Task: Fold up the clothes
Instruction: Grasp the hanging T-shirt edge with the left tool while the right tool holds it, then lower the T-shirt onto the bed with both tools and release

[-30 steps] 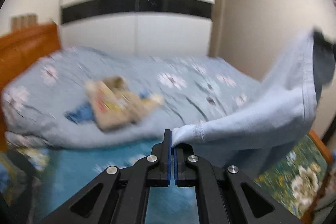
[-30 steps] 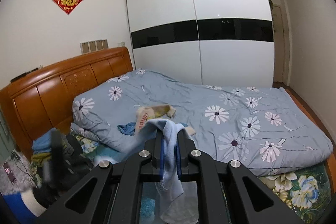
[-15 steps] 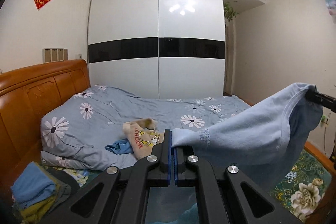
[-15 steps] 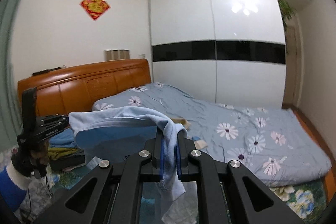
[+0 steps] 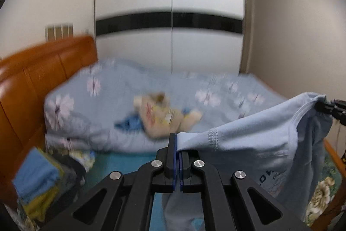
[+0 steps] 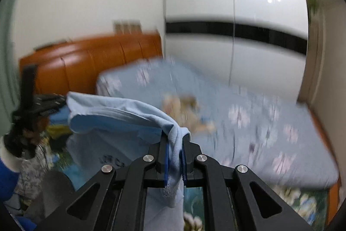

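Note:
A light blue T-shirt point(image 5: 248, 140) with dark print hangs stretched in the air between my two grippers. My left gripper point(image 5: 177, 140) is shut on one corner of it; the cloth runs right to the other gripper point(image 5: 333, 108) at the frame edge. In the right wrist view my right gripper point(image 6: 174, 145) is shut on a bunched corner of the T-shirt point(image 6: 121, 122), which spans left to the left gripper point(image 6: 41, 104). Both views are blurred by motion.
A bed with a blue flowered quilt point(image 5: 164, 99) and orange wooden headboard point(image 5: 36, 73) lies ahead. A beige garment point(image 5: 162, 116) and a blue one lie on it. Folded clothes point(image 5: 39, 185) are stacked low left. A white wardrobe point(image 5: 170, 14) stands behind.
Both grippers have tilted and moved, so the bed sits higher and blurred in view. The T-shirt stays stretched between them, both still shut on it.

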Tool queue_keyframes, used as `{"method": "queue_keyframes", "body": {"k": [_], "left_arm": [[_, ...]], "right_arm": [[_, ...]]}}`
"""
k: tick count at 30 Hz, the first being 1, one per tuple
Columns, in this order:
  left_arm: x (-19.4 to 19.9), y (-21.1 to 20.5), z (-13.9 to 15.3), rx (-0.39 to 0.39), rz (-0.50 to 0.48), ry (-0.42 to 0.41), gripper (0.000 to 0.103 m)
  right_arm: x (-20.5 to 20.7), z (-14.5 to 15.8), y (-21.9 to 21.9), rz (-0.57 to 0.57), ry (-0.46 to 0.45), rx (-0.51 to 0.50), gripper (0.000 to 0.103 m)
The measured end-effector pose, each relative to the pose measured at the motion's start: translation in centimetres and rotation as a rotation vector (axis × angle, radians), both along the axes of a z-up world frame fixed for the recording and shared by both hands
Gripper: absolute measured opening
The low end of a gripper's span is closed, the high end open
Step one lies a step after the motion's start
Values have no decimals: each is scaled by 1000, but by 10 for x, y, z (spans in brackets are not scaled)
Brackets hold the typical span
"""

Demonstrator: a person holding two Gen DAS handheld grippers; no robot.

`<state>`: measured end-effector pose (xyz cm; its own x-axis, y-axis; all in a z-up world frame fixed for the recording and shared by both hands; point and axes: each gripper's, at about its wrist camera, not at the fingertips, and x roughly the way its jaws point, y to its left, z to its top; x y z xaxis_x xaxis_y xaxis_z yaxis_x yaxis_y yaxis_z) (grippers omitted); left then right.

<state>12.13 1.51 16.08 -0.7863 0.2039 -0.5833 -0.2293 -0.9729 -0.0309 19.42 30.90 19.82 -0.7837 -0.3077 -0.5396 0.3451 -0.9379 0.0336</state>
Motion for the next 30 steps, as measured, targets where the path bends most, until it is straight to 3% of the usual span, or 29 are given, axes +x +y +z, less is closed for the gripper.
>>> {"method": "queue_keyframes", "body": {"k": [5,9,13,17,23,30], "left_arm": [[-65,16,-112,-22,32,-248,2],[-102,23,-183,-36,56,-387,2],[-136,29,-210,-63,54,-417,2],[-179,28,-214,-81,56,-425,2],[-228,25,-261,-103,72,-551,2],[-243,15,-311,-13,90,-662,6]], "right_arm": [[-101,-139,11,-98,-310,-20,9],[-147,-213,23,-152,-448,-44,9],[-193,-244,30,-181,-508,-34,9],[-234,-256,33,-213,-534,-26,9],[-287,-294,31,-275,-613,-24,9],[-308,-344,26,-321,-710,12,9]]}}
